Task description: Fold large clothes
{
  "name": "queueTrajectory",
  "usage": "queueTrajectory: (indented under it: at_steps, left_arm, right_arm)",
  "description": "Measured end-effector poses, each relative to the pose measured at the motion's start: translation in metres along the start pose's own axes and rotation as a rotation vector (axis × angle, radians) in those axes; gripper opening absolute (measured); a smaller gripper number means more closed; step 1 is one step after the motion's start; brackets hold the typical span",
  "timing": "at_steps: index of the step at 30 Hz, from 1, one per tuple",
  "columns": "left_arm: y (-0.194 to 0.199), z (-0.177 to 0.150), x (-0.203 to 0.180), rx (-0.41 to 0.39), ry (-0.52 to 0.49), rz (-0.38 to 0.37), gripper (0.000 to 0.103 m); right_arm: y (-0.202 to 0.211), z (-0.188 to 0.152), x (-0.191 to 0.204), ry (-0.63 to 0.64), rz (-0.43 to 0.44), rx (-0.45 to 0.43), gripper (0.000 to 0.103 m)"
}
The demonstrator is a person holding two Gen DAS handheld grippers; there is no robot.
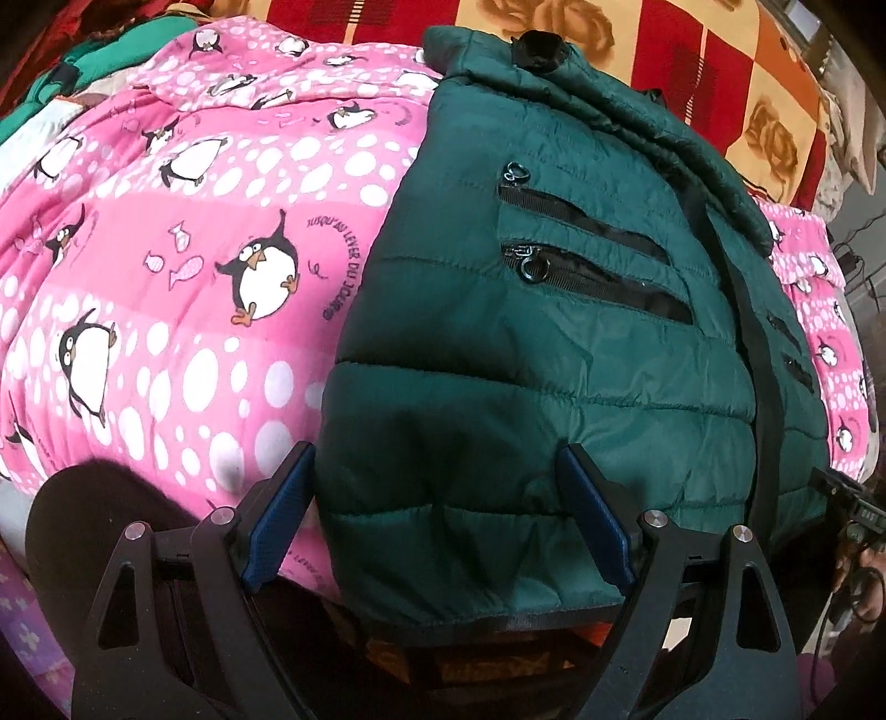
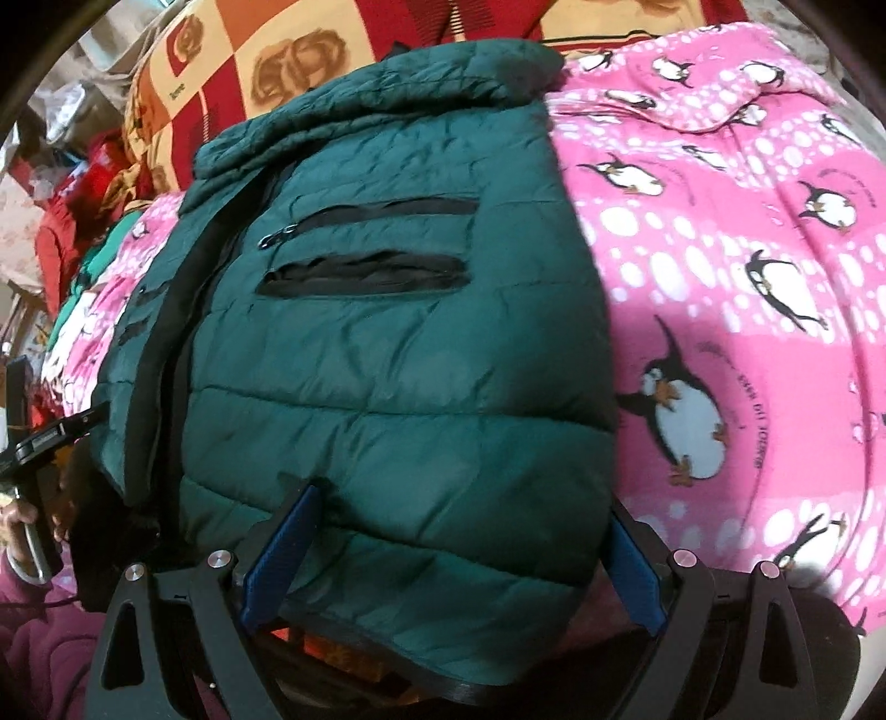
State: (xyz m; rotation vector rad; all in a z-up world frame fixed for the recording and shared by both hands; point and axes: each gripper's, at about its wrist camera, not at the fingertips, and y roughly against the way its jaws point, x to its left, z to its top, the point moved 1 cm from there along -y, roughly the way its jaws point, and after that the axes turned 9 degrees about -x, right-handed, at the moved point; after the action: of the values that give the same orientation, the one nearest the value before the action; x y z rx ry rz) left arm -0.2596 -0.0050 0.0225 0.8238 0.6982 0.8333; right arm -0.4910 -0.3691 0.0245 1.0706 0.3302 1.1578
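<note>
A dark green puffer jacket (image 1: 554,343) lies flat on a pink penguin-print blanket (image 1: 166,249), front up, with two black zip pockets (image 1: 587,249) showing. My left gripper (image 1: 434,451) is open over the near hem, straddling the jacket's left corner, its blue pads (image 1: 282,515) wide apart. In the right wrist view the same jacket (image 2: 387,360) fills the middle. My right gripper (image 2: 465,498) is open as well and straddles the hem's right corner. The hem fabric sits between each pair of fingers, and neither pair squeezes it.
A red and orange rose-patterned cover (image 1: 720,83) lies beyond the jacket's collar. Green clothing (image 1: 94,50) is piled at the far left. The pink blanket (image 2: 747,277) spreads to the right. A hand in a maroon sleeve (image 2: 33,637) holds the other gripper at the left edge.
</note>
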Motion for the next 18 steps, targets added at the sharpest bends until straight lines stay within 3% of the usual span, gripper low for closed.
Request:
queueTrajectory:
  at_steps: [3,8,16,17,18]
  left_arm:
    - [0.0,0.0,-0.001,0.003,-0.005,0.004,0.087]
    - [-0.002,-0.003,-0.005,0.009,-0.015,0.009,0.087]
    - [-0.003,-0.005,-0.012,0.013,-0.053,0.0,0.087]
    - [-0.002,-0.006,-0.014,0.011,-0.065,0.003,0.084]
    - [-0.002,-0.006,-0.015,0.009,-0.072,0.003,0.075]
  right_arm:
    - [0.0,0.001,0.003,0.018,0.014,0.004,0.092]
    - [0.008,0.003,0.01,0.073,0.051,-0.037,0.055]
    - [-0.003,0.004,0.008,0.102,0.1,-0.027,0.055]
    - [-0.003,0.004,0.008,0.106,0.104,-0.029,0.054]
    - [-0.003,0.004,0.009,0.108,0.106,-0.034,0.05]
